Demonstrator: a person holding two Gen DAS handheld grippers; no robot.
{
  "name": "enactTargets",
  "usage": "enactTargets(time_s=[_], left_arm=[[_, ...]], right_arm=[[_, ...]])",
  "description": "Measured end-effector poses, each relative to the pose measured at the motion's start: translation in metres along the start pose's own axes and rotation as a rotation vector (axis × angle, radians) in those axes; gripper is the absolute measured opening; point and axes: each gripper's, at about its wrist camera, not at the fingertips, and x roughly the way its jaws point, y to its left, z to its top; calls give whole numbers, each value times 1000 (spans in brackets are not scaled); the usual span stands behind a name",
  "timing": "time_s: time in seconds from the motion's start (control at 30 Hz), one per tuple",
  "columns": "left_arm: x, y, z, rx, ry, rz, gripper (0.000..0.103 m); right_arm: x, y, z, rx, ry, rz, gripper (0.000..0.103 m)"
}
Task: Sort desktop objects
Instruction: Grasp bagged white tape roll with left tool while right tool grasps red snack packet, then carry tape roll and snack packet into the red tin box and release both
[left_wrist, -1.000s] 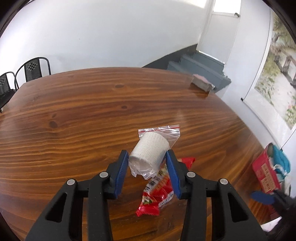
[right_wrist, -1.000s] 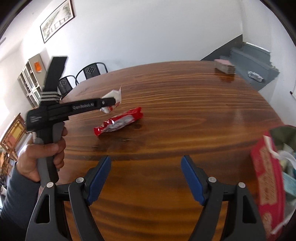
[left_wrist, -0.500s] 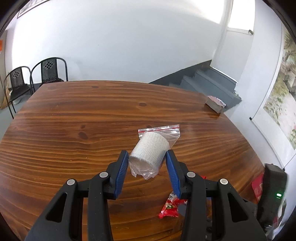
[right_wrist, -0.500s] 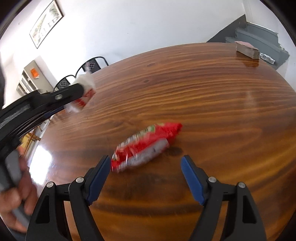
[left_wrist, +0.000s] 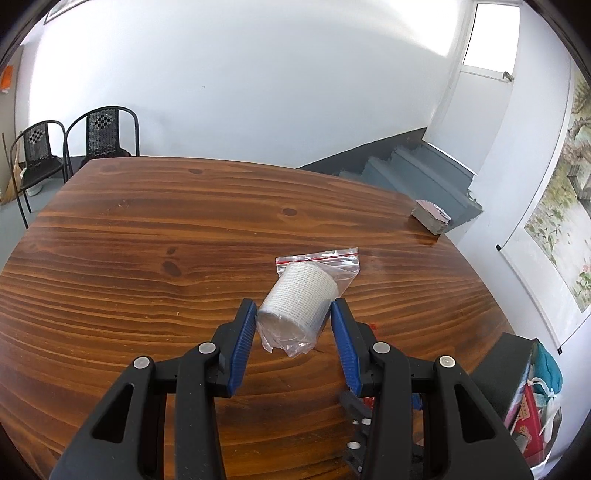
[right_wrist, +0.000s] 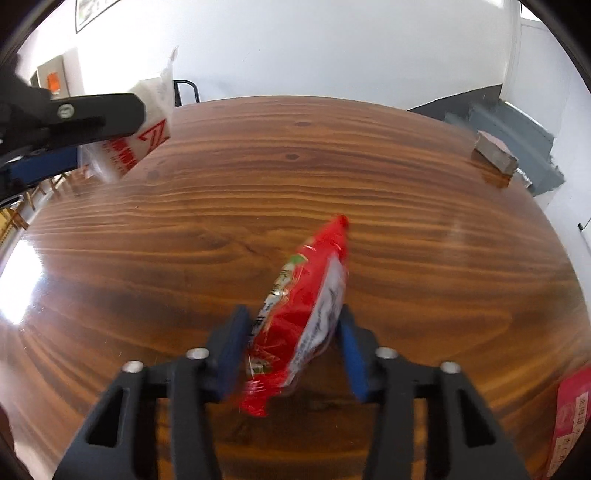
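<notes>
Since a second ago, the right gripper (right_wrist: 291, 328) has travelled across the wooden table (right_wrist: 221, 229) to the red snack packet (right_wrist: 303, 302), which earlier lay well ahead of it toward the frame's left; its jaws have just been closing, and the packet now sits between the blue pads, pressed on both sides. In the right wrist view the packet runs from the lower centre up toward the middle of the frame, its crimped lower end hanging just below the pads, its upper tip pointing up and to the right. Motion blur softens the pads and the packet's print.

Meanwhile the left gripper (left_wrist: 291, 328) keeps its clench on the roll of white gauze in a clear zip bag (left_wrist: 301, 304), unchanged from the earlier frames. The roll sits at the centre of the left wrist view, tilted, with the bag's red zip strip sticking out above it and loose plastic drooping below. Seen from the right wrist camera, that gripper enters from the upper left, with the bag's white, red-printed face beyond its tip.

A grey block (left_wrist: 430, 218) rests at the table's far right edge, and two black chairs (left_wrist: 74, 144) stand beyond the far left corner. A red box (right_wrist: 570, 417) shows at the lower right edge.
</notes>
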Motion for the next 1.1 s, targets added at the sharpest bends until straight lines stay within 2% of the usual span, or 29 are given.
enactTargets(time_s=[0.07,0.2,0.43,0.67,0.93,1.1], left_arm=[[0,-3,-1,8,1,-3,45],[0,-14,-3,34,5,-16,45],[-1,-33,-8,77,12,-44,45],[-6,-58,-17,134,21,-71,45],[-19,-83,-26,186,9,-109,45],[-27,-105,-35,232,8,-140,45]], right_arm=[[-6,-9,-6,16,0,26,37],[-20,-27,-18,68,-10,89,35],[-91,-53,-45,118,-134,105,28],[-132,-83,-69,178,-193,101,28],[-196,-129,-98,295,-329,30,28],[-239,-166,-123,381,-420,-101,28]])
